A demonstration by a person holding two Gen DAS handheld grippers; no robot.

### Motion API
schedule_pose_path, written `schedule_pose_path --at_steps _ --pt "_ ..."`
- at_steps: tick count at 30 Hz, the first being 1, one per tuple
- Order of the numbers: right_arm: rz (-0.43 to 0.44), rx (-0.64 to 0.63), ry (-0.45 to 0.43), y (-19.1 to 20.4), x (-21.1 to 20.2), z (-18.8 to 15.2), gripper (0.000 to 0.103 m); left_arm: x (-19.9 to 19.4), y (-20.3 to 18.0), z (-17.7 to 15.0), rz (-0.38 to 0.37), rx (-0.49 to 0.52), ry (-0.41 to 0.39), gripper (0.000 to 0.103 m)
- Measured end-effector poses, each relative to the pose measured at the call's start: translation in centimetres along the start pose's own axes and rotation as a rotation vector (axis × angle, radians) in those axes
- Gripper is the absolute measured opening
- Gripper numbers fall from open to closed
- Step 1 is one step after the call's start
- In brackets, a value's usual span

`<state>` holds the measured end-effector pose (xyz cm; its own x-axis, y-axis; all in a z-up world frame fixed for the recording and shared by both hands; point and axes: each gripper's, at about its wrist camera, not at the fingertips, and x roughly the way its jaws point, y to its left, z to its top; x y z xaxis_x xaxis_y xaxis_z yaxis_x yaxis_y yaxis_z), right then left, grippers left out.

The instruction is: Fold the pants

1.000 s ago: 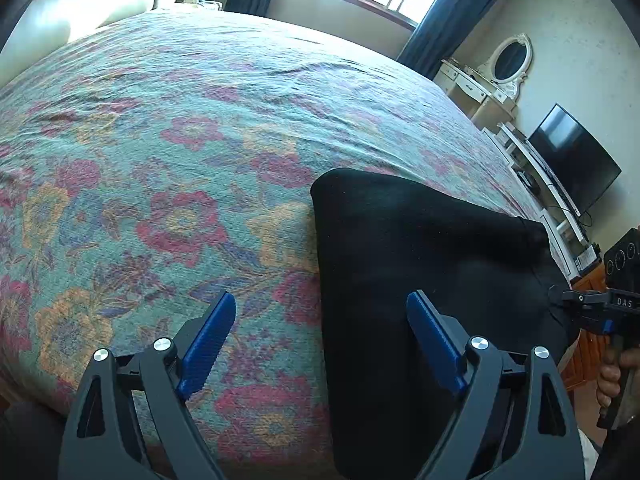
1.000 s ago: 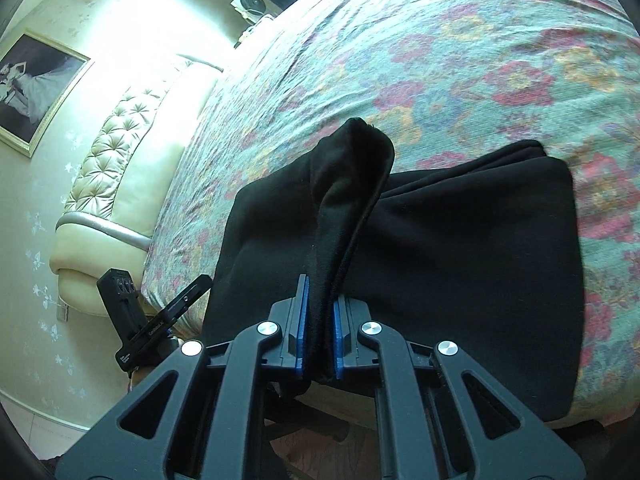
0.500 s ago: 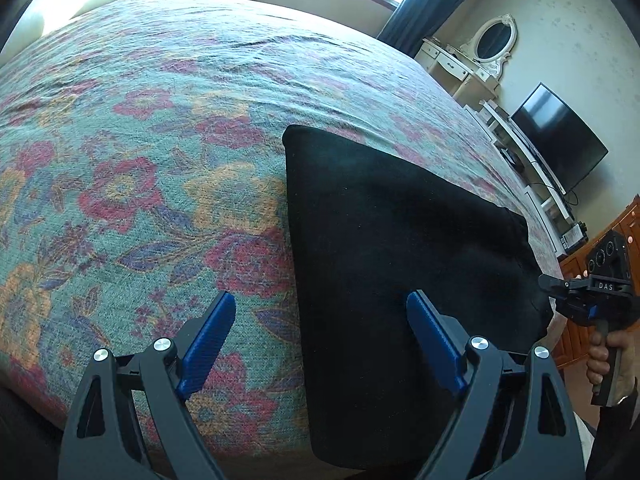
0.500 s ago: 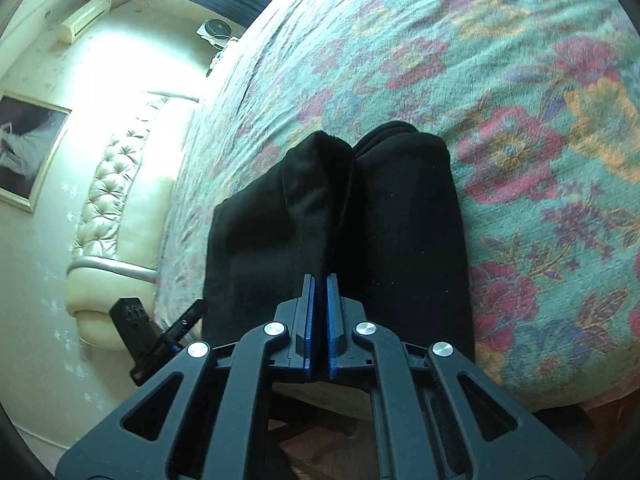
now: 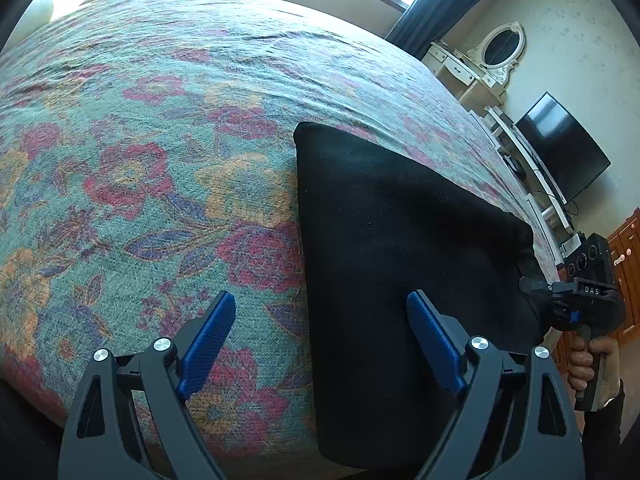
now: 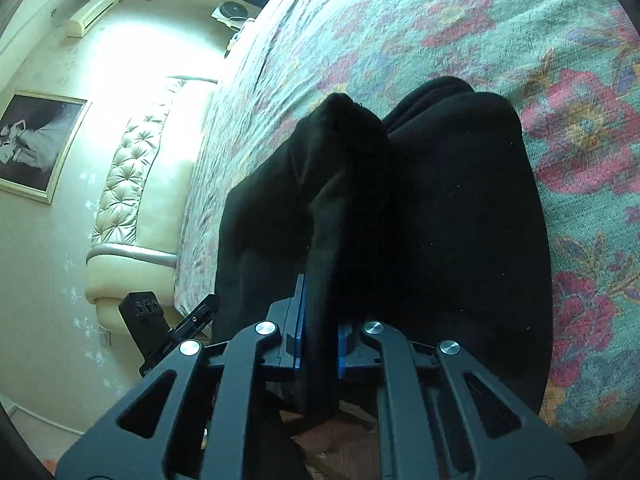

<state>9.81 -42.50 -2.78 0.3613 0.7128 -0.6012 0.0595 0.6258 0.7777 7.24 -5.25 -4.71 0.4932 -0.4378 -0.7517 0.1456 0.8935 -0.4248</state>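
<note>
1. On the floral bedspread (image 5: pixel 168 168), near its front edge, lie the black pants (image 5: pixel 400 232), folded into a compact slab.
2. Since a second ago I have lowered my right gripper (image 6: pixel 319 344), and the raised flap it carries has come down closer to the stack; I judge this fold nearly laid.
3. My right gripper's jaws are pinched tight on that upright ridge of black cloth.
4. My left gripper (image 5: pixel 320 344) hangs wide open over the slab's left edge, holding nothing.
5. No containers show in either view.
</note>
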Motion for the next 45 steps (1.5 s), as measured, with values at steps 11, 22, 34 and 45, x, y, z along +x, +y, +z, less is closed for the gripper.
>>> schedule_pose_path --at_steps 11,22,34,45 --pt "-0.158 -0.045 -0.072 -1.8 -5.1 -0.1 0.011 -0.1 -1.5 0.0 -0.044 0.045 0.003 0.086" --pt "-0.008 0.085 -0.139 -5.6 -7.7 -1.3 0.085 0.1 1.6 -1.1 -0.079 -0.074 0.076 0.086" --pt "0.202 0.195 -0.032 -9.5 -4.9 -4.9 0.089 -0.5 2.6 -3.2 -0.260 -0.254 0.130 0.086" --pt "0.104 0.102 -0.032 -8.7 -5.4 -5.1 0.035 0.9 0.3 -3.4 -0.368 -0.292 0.200 0.078"
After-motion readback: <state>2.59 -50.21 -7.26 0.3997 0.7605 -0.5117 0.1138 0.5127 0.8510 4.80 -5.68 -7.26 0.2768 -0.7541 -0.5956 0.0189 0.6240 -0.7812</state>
